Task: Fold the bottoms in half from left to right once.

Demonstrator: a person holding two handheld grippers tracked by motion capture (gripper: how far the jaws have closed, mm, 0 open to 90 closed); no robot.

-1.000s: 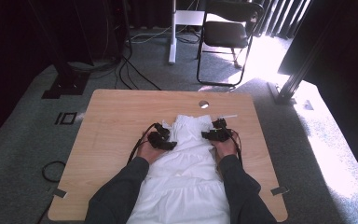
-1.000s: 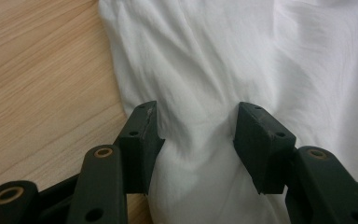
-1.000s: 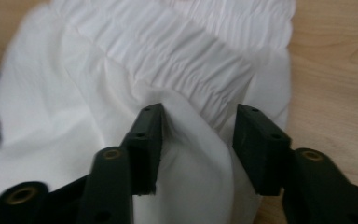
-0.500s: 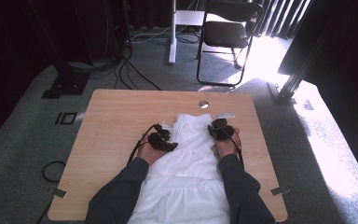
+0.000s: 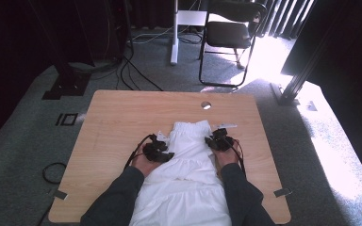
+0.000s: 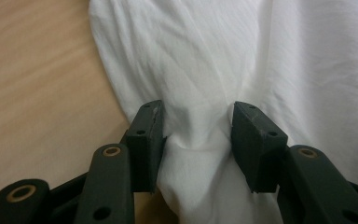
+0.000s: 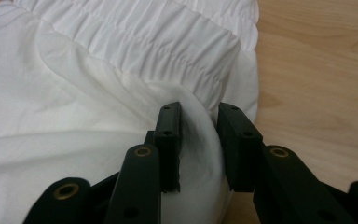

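Your white gathered cotton garment [image 5: 188,160] lies flat on the light wooden surface [image 5: 122,117], waistband away from you. Your left tongs [image 6: 196,126] have just been closing on a bunched fold at its left edge. Your right tongs [image 7: 198,126] pinch a fold beside the elastic waistband [image 7: 168,46]

A white gathered-waist cotton garment [image 5: 188,160] is lying flat on the table, its elastic waistband pointing away, its sides bunching into folds.
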